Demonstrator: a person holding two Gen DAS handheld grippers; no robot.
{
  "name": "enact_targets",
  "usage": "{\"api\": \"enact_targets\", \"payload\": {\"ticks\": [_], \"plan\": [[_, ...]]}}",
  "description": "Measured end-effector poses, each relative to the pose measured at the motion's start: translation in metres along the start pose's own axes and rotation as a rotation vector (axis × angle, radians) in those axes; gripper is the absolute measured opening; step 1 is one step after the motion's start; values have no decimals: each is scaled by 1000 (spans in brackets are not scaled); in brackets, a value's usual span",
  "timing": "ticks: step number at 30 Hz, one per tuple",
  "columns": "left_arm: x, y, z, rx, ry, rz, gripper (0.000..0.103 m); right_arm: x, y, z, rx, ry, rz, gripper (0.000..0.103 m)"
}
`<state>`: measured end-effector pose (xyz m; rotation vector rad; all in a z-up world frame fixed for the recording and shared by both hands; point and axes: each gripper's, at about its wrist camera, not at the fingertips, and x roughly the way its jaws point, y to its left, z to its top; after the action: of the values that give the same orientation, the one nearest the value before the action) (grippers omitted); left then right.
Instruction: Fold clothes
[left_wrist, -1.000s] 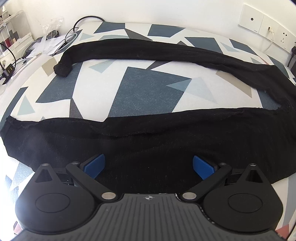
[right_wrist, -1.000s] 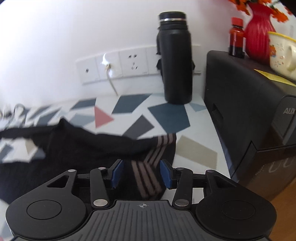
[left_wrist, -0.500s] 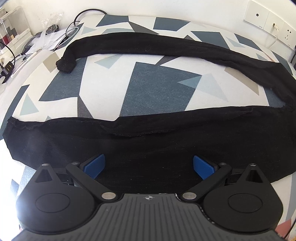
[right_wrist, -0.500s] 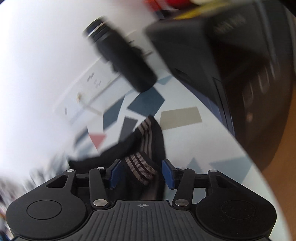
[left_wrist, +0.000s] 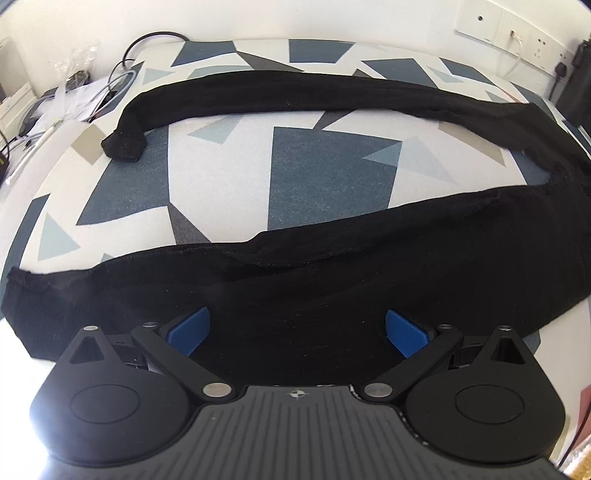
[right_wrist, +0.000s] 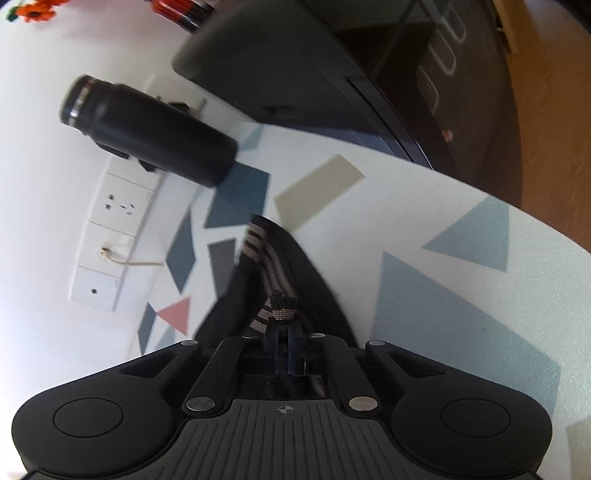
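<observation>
A black garment (left_wrist: 332, 258) lies spread across the patterned tabletop (left_wrist: 325, 173). One long part curves along the far side to a bunched end (left_wrist: 123, 146) at the left. My left gripper (left_wrist: 295, 328) is open, its blue pads just above the near part of the cloth, holding nothing. In the right wrist view, my right gripper (right_wrist: 282, 332) is shut on the garment's striped band (right_wrist: 282, 310), pinching a fold of black cloth with tan stripes (right_wrist: 258, 243). That view is rolled strongly to one side.
A black bottle (right_wrist: 147, 129) stands by wall sockets (right_wrist: 110, 236). A black appliance (right_wrist: 314, 66) sits beside the table, with wooden floor (right_wrist: 546, 92) past its edge. Cables and plastic bags (left_wrist: 85, 88) lie at the table's far left.
My right gripper has closed on the striped band and rolled sideways, lifting the cloth. The left gripper stayed open and shifted slightly over the garment.
</observation>
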<state>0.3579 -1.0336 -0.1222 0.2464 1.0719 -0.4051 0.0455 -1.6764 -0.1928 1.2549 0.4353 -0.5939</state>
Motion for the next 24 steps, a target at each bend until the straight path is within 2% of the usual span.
{"api": "enact_targets", "payload": {"ticks": [3,6,10,12,13,14,15,16,17,20,24], "plan": [[0,8,0,31,14,-20,103,-40,20,-9,-79,-58,85,4],[-1,14,0,71,29,-34,103,-74,13,-21,-101,-51,41,4],[-2,18,-3,130,29,-65,103,-98,-33,-47,-46,-22,-154,4],[-3,19,-4,147,29,-75,103,-99,-51,-62,-61,8,-300,6],[-3,18,-4,154,30,-78,103,-98,-59,-69,-75,24,-377,10],[-3,18,-4,160,31,-81,103,-100,-58,-75,-110,9,-436,11],[-3,18,-4,164,32,-83,103,-104,-52,-80,-160,-29,-481,30],[-2,18,-4,166,32,-85,103,-106,-42,-84,-224,-68,-522,34],[-2,18,-3,166,31,-84,103,-108,-30,-87,-304,-102,-538,34],[-2,17,-4,160,27,-81,103,-97,12,-92,-532,-136,-490,36],[-3,15,-7,130,4,-68,103,-46,61,-106,-803,-42,-396,38]]}}
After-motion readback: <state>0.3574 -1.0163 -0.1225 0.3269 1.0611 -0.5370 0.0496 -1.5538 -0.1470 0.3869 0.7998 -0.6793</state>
